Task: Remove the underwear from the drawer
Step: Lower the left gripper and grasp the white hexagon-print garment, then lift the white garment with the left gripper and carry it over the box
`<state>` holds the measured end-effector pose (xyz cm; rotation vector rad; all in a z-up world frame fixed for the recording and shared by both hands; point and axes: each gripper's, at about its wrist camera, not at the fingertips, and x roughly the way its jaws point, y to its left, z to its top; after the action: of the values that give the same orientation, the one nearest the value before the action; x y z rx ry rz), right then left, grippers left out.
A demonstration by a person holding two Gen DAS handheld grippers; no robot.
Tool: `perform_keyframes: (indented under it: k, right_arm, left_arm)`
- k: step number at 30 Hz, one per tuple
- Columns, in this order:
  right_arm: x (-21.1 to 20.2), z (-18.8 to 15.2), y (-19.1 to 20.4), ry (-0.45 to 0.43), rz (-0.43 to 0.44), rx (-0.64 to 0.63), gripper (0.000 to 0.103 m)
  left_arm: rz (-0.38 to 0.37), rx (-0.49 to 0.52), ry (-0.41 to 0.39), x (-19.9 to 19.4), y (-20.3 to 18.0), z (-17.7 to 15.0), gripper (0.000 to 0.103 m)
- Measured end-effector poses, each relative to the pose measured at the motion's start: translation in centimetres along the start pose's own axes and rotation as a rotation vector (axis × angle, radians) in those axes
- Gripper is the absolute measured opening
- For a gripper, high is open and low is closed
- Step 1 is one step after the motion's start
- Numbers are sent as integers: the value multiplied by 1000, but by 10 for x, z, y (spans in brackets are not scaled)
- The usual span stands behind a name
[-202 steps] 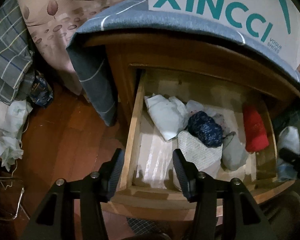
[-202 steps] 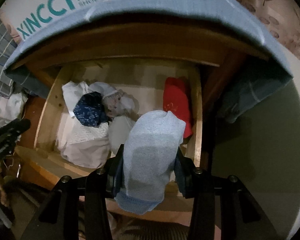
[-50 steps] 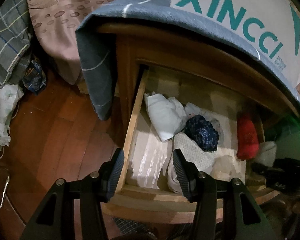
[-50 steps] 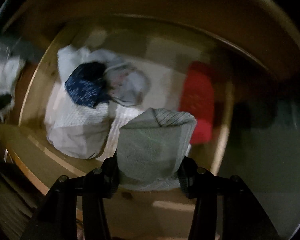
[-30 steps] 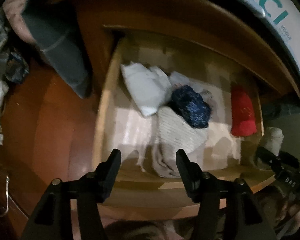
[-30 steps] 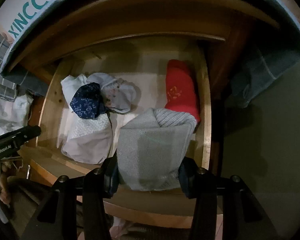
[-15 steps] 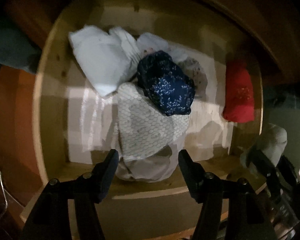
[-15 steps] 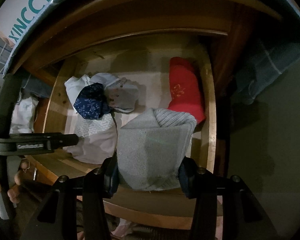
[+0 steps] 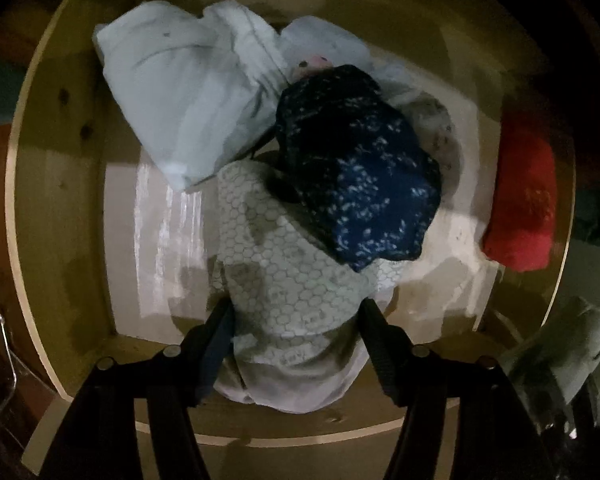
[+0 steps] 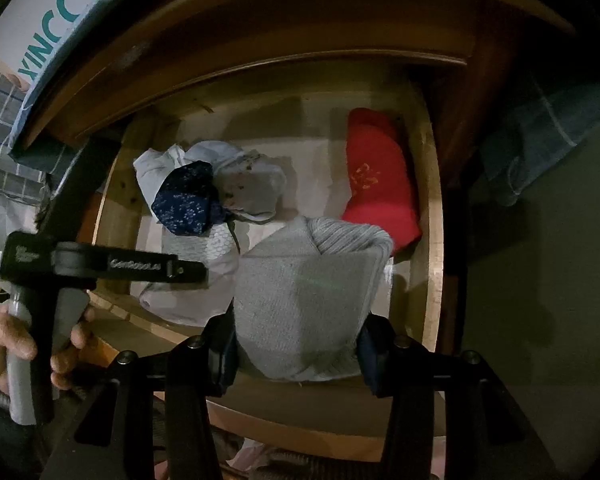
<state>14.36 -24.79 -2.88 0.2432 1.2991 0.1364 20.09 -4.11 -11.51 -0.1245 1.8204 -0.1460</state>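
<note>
The open wooden drawer (image 9: pixel 32 216) holds folded underwear. My left gripper (image 9: pixel 296 332) is open, its fingers on either side of a pale honeycomb-patterned piece (image 9: pixel 276 264) at the drawer's front. A dark blue speckled piece (image 9: pixel 356 168) lies on top of it, with a white piece (image 9: pixel 188 100) to the left and a red piece (image 9: pixel 520 200) to the right. My right gripper (image 10: pixel 296 344) is shut on a folded grey underwear (image 10: pixel 304 296), held above the drawer's (image 10: pixel 430 208) front right. The left gripper (image 10: pixel 100 266) shows at the left of the right wrist view.
A white XINCCI shoe box (image 10: pixel 48 12) sits on a blue cloth over the cabinet top. A blue checked cloth (image 10: pixel 548 120) hangs at the cabinet's right. The cabinet's overhanging top edge (image 10: pixel 300 28) is above the drawer.
My left gripper has moved down and forward into the drawer, its fingers now around the honeycomb-patterned piece. My right gripper holds the grey underwear almost still.
</note>
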Motion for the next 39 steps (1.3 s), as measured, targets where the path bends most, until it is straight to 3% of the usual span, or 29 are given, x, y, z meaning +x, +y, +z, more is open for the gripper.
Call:
perform_keyframes:
  k: [3, 5, 8, 10, 21, 39]
  right_arm:
    - [1, 0, 2, 5, 0, -4, 45]
    - [0, -1, 3, 3, 0, -5, 45]
    - [1, -1, 3, 3, -4, -6, 45]
    - [2, -1, 3, 7, -2, -5, 45]
    - [2, -1, 4, 6, -11, -9, 45]
    - [4, -1, 0, 4, -39, -10, 45]
  left_arm:
    - [-9, -3, 0, 1, 1, -1, 61]
    - [-32, 5, 4, 3, 1, -4, 41]
    - [-53, 11, -13, -3, 3, -8, 25]
    - [-69, 11, -28, -7, 5, -13, 20]
    - [-74, 75, -134, -42, 5, -41, 17]
    - [-73, 219, -372, -127, 2, -96, 17]
